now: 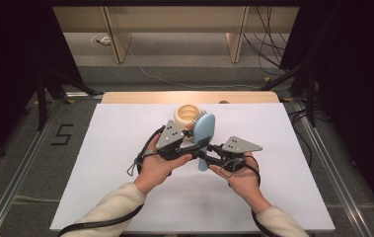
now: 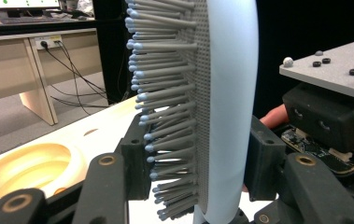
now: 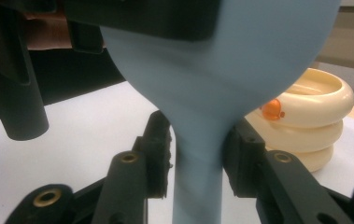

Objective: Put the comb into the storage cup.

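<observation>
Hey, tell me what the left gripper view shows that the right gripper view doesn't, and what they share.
The left gripper view alone shows the hairbrush's grey bristles from the side, with the left tongs closed across the brush head, bristle side and back, plus the grey plate of the other tongs and a desk with cables behind.

The right gripper view alone shows the smooth blue back narrowing into the handle, the right tongs closed on that neck, and an orange button on the cream ringed container.

Both share the brush, the container and the white tabletop.
</observation>
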The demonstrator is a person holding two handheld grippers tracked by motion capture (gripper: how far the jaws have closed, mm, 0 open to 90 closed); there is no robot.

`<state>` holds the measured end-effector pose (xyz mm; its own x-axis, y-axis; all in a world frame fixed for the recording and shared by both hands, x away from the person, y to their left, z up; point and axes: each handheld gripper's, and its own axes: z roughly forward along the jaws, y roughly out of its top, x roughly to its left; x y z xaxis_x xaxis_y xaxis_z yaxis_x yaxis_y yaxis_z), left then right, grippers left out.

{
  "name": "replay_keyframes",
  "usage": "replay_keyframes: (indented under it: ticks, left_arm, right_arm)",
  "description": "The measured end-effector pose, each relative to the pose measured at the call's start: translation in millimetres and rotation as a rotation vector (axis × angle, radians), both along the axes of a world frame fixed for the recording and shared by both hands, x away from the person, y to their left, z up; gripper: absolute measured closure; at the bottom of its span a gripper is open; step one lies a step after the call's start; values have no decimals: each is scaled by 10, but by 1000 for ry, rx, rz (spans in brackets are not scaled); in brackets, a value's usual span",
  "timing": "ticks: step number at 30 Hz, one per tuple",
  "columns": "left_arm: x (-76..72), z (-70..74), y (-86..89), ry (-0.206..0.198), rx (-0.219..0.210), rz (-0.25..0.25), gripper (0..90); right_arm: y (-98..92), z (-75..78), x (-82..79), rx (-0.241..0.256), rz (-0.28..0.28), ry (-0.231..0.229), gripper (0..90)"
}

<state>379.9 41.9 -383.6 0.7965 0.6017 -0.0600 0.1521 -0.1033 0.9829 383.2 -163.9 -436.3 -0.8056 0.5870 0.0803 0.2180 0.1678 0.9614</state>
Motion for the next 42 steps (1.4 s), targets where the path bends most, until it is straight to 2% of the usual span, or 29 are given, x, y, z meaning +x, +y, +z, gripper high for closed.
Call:
replay_keyframes:
  ticks: [8, 18, 25, 31, 42]
  left_arm:
    - [5, 18, 4, -9, 2, 4, 520]
    - [30, 31, 36, -21, 15, 20, 518]
    - [39, 47, 63, -27, 22, 28, 517]
    - [48, 72, 97, -36, 21, 38, 517]
    - [74, 90, 155, -43, 25, 60, 514]
  right_arm:
    - [-4, 1, 13, 10, 8, 25, 551]
    - [-23, -7, 36, 40, 0, 60, 353]
    - [-80, -7, 44, 36, -18, 69, 222]
    - [-187, 9, 16, 30, -20, 50, 169]
    - [-382, 37, -25, 31, -66, 30, 158]
